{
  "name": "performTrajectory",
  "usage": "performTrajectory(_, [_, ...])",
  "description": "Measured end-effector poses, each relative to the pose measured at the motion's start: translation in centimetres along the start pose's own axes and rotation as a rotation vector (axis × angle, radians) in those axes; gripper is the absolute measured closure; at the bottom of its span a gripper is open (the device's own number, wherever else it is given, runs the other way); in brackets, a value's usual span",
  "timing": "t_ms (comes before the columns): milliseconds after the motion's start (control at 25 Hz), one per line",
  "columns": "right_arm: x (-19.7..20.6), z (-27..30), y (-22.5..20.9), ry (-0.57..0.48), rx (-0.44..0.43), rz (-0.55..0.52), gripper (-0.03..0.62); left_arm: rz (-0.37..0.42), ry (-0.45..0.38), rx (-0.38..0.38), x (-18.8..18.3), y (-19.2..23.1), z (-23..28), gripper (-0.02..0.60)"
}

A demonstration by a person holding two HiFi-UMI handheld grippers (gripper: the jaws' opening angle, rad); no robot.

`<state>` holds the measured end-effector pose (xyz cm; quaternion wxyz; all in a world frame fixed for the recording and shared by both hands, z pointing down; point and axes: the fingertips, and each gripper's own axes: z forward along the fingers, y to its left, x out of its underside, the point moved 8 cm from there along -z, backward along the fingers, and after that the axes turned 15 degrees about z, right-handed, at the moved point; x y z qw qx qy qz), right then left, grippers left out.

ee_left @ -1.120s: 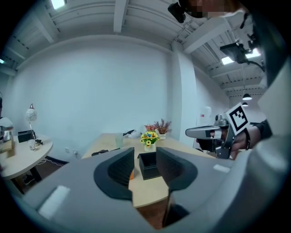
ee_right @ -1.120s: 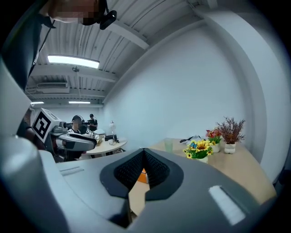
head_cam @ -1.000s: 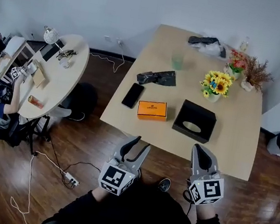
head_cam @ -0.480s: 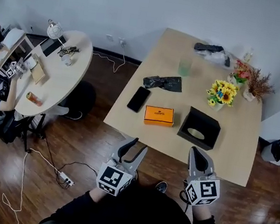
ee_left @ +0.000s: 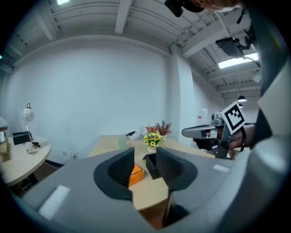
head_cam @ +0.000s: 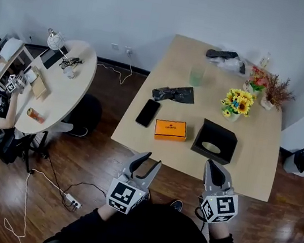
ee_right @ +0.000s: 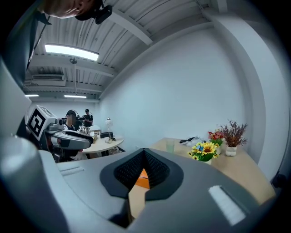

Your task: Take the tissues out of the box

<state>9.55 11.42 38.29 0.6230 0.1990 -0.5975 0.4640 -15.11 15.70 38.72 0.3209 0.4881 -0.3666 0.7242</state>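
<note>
Box [head_cam: 219, 135] is black, pale tissues [head_cam: 211, 147] showing through its oval slot

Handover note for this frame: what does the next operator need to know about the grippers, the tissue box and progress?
Left gripper: jaws slightly apart, empty, short of the table's near edge.
Right gripper: shut, empty, also short of the table.
Black tissue box: on the table ahead of the right gripper, beside an orange box; a pale tissue shows in its top slot.
Done: nothing; no tissue is out.
Left: reach the box, pinch the tissue, pull the tissues out.
</note>
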Motion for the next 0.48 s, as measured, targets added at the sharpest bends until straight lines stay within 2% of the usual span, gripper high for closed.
performTrajectory(480, [0.29, -0.26, -0.26, 0.003, 0.001, 0.005, 0.594, 0.015, 0.013, 0.021, 0.10, -0.58, 0.35, 0.449])
